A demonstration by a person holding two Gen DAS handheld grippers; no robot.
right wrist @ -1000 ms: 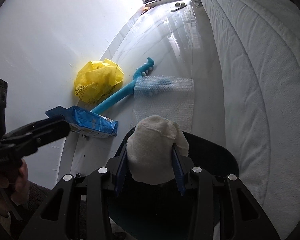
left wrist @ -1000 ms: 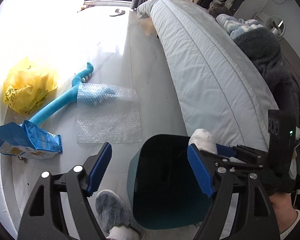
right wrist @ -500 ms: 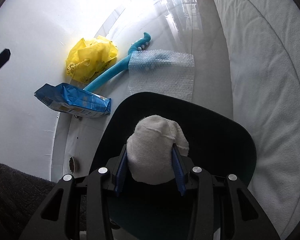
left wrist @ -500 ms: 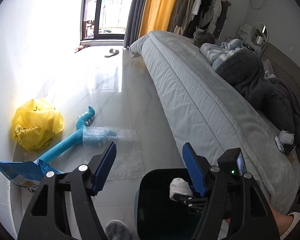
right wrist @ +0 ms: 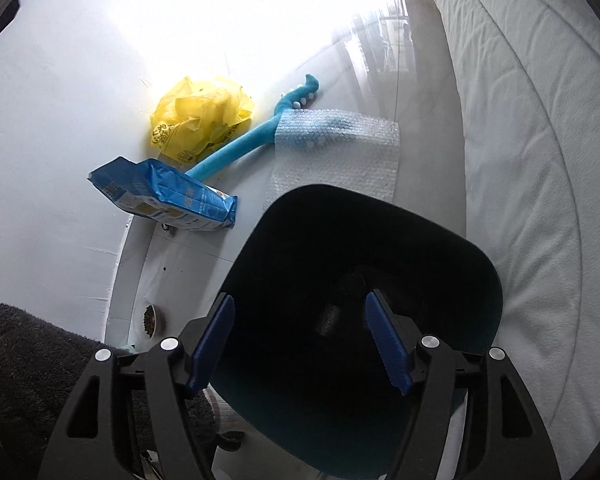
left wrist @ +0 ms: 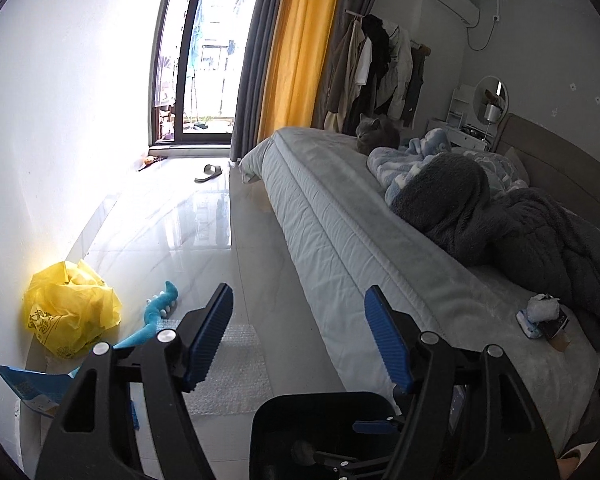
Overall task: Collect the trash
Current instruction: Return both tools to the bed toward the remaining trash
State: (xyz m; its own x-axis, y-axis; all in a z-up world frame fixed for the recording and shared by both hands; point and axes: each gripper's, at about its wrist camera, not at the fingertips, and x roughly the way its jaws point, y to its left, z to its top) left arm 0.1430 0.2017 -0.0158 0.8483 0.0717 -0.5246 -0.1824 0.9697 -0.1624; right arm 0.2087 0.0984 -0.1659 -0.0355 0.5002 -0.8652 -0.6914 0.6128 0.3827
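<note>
Now that the right tool [right wrist: 300, 340] is seen spread wide and empty over the dark bin [right wrist: 452, 240], as is the left tool [left wrist: 300, 336], the yellow bag [right wrist: 200, 120] beyond the bin should be approached next with blades kept parted.

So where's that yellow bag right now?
The yellow bag lies crumpled on the floor against the white wall, left in both views, beside the blue toy and just beyond the blue packet.
</note>
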